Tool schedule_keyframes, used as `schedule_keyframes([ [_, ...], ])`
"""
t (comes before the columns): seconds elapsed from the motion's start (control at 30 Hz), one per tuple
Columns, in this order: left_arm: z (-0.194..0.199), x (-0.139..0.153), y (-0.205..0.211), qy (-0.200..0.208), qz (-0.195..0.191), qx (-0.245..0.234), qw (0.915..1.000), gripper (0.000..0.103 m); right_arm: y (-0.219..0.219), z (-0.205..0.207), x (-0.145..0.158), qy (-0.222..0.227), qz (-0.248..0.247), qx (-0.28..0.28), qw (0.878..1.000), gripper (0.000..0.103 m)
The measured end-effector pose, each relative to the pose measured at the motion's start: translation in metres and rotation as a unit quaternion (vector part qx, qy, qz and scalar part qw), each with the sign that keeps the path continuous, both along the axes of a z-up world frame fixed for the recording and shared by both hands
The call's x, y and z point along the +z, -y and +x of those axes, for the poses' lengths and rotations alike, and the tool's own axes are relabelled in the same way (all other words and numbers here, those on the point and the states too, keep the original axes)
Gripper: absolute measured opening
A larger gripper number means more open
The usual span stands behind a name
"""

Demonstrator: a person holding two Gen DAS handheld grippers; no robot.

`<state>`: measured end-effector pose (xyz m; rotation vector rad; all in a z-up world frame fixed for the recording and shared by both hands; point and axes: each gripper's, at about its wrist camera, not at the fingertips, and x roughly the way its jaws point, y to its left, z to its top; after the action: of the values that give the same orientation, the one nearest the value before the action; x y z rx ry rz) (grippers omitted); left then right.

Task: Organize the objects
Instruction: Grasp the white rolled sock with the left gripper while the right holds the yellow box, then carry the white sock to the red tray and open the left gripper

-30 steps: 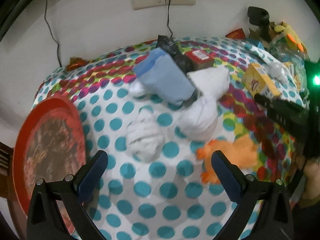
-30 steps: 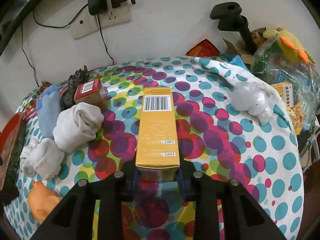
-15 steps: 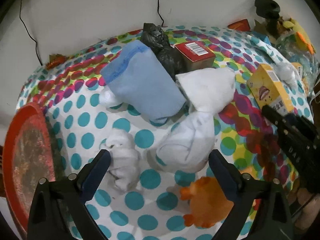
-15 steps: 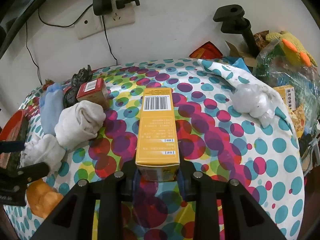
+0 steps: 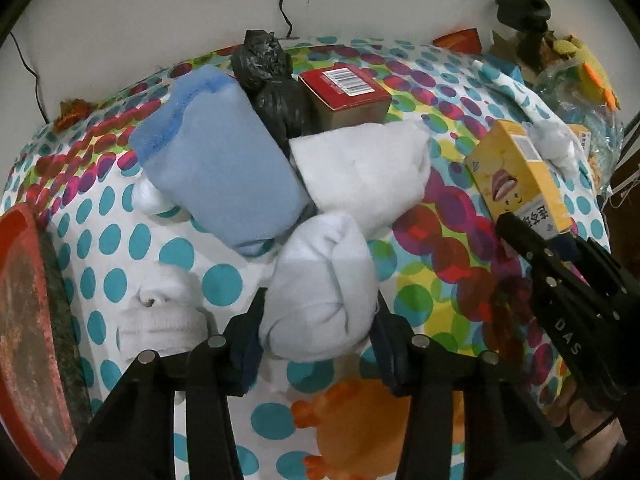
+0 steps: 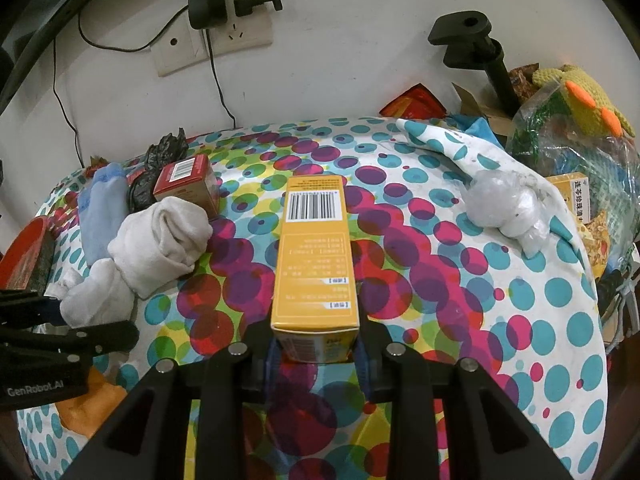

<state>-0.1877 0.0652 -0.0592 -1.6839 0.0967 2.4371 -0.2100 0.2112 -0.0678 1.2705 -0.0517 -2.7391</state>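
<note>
1. A rolled white sock bundle (image 5: 320, 292) is pinched between the fingers of the left gripper (image 5: 316, 344), whose jaws have just been closing; the pads are seen pressed against both sides of the bundle.
2. The bundle is found on the polka-dot tablecloth (image 5: 420, 264), touching a second, larger rolled white sock (image 5: 360, 172) behind it and a folded light-blue cloth (image 5: 216, 160) to its left.
3. A smaller crumpled white sock (image 5: 160, 316) is seen just beside the left finger, and an orange rubber toy (image 5: 352, 428) lies below the gripper.
4. A tall yellow cardboard box with a barcode (image 6: 316, 252) is clamped at its near end by the right gripper (image 6: 316, 356), its jaws drawn tight on the box.
5. A red carton (image 5: 344, 92) and a knotted black plastic bag (image 5: 272, 80) are placed behind the cloth, near the wall.
6. A red round tray (image 5: 24, 340) is seen at the left edge.
</note>
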Motion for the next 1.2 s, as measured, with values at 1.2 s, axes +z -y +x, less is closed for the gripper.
schedule_keyframes([
  [1.2, 0.067, 0.050, 0.191, -0.053, -0.081, 0.162, 0.9820, 0.043, 0.004, -0.001, 0.001, 0.000, 0.011, -0.001, 1.000, 0.030],
])
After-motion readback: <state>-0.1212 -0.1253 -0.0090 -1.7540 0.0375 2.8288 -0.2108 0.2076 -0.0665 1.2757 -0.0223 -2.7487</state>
